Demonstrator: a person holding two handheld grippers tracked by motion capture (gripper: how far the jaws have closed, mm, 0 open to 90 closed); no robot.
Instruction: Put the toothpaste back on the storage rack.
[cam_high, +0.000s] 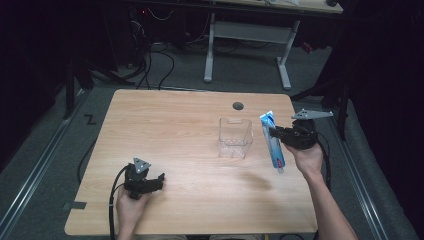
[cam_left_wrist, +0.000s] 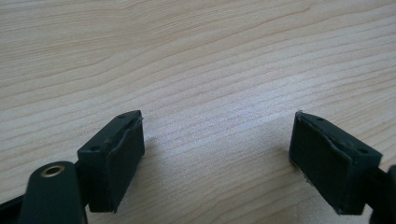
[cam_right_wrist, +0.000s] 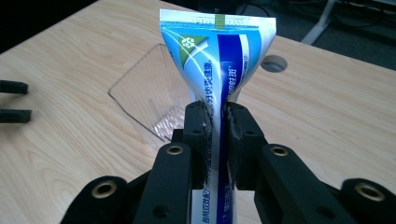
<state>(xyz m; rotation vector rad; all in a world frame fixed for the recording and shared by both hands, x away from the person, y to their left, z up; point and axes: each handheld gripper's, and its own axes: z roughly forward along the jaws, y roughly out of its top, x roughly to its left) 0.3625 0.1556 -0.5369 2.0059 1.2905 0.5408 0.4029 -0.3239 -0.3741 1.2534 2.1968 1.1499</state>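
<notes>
Now right tongs (cam_right_wrist: 216, 119) pinch toothpaste tube (cam_right_wrist: 215, 60) — airborne.

Dim room, grey floor (cam_high: 50, 150), white-legged desk (cam_high: 250, 35), cables (cam_high: 160, 60)

Toothpaste tube (cam_right_wrist: 217, 60) at the top centre is blue and white with a green-and-white logo patch and white lettering. The box (cam_right_wrist: 152, 95) left of it is clear plastic. Table (cam_right_wrist: 84, 84) is pale wood grain, and both grippers (cam_right_wrist: 217, 122) (cam_left_wrist: 217, 154) have black pads.
</notes>
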